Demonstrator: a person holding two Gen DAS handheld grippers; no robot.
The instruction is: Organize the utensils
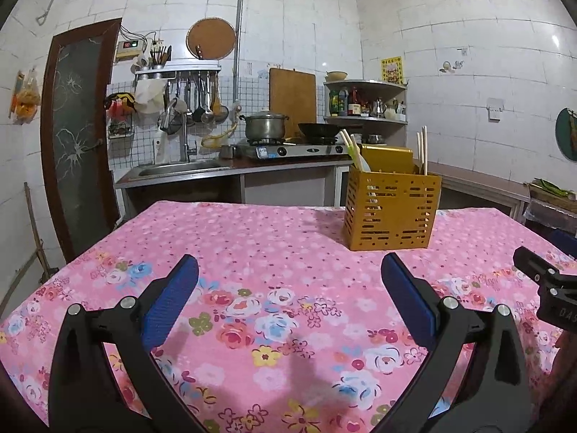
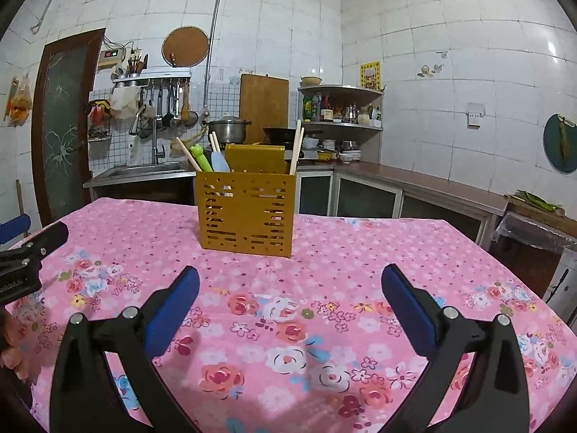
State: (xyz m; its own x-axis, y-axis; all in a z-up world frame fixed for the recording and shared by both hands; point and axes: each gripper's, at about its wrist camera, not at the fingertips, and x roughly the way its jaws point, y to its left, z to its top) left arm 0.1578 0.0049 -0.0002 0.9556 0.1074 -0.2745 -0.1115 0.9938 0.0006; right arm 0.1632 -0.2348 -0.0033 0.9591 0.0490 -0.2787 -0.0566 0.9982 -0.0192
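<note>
A yellow slotted utensil holder stands upright on the pink floral tablecloth, far right of centre in the left wrist view and centre-left in the right wrist view. It holds wooden chopsticks, a green frog-topped utensil and a pale blue one. My left gripper is open and empty, low over the cloth, left of the holder. My right gripper is open and empty, just in front of the holder. Each gripper's body shows at the edge of the other's view.
Behind the table a counter carries a sink and a gas stove with a pot and a wok. A corner shelf holds bottles. A dark door is at the left. The table's far edge lies just behind the holder.
</note>
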